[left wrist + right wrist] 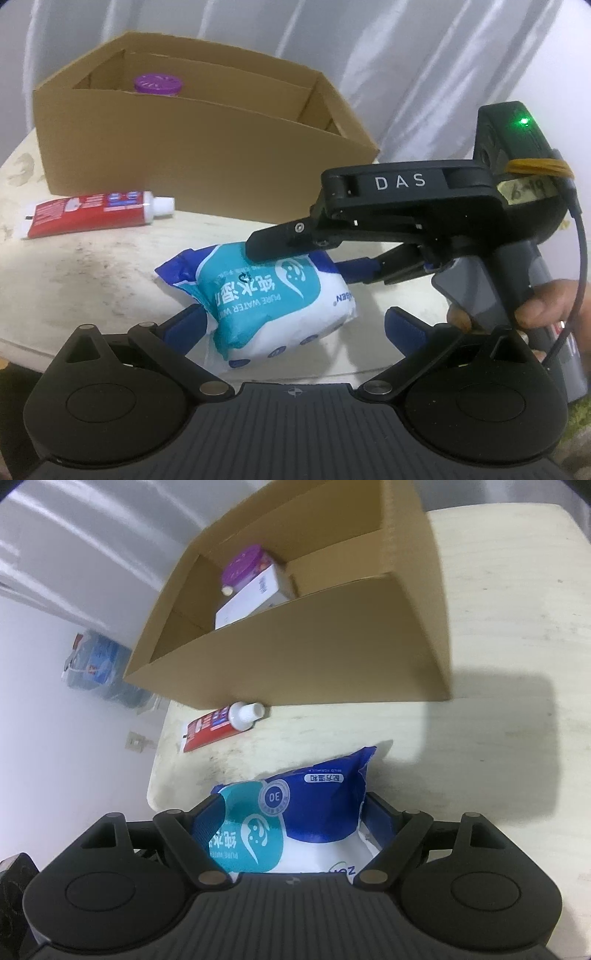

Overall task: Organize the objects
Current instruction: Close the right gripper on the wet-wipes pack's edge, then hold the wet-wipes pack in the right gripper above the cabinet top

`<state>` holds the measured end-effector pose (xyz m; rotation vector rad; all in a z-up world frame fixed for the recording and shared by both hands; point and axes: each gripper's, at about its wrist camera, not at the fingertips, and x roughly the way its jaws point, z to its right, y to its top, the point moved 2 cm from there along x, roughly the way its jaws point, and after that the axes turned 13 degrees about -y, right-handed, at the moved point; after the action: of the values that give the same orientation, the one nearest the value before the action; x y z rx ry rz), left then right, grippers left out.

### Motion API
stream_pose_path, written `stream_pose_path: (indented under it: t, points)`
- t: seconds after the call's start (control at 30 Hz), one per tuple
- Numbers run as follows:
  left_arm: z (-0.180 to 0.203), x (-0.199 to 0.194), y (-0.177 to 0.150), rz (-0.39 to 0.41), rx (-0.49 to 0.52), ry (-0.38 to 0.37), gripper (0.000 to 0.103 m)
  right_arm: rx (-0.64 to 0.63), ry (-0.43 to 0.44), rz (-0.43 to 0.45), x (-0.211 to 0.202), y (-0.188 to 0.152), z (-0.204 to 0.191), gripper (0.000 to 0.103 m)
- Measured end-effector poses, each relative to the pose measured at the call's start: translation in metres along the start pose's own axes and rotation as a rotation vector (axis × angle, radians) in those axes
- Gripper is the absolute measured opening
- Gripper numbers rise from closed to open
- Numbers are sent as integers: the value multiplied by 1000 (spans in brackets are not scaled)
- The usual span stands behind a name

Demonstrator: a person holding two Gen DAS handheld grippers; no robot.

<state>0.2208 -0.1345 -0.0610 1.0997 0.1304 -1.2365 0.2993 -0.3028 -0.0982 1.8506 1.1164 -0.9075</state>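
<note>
Wet-wipes pack lies on the worktop, clenched in right gripper's jaws; left gripper's jaws spread wide.

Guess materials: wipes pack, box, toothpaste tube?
Wipes pack: soft glossy plastic film, judging by creases and sheen. Box: matte brown cardboard, raw cut edges on its flaps. Toothpaste tube: printed, slightly shiny laminate or plastic, can't tell which; white hard-plastic cap.
</note>
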Motion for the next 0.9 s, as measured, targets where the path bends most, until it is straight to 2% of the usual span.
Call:
stream_pose_path:
  t: [0.23,0.37,0.67,0.9]
  points:
    - [-10,-2,-6,3,12,24,102,14,24,53,-5,-5,9,83]
    - [-16,-3,-8,-7,18,29,102,63,51,70,-10,-6,23,83]
    - [-22,27,-8,-95,58,51,102,98,77,39,5,-11,32,83]
    - [-16,42,-3,-112,101,80,98,54,98,17,11,-15,18,83]
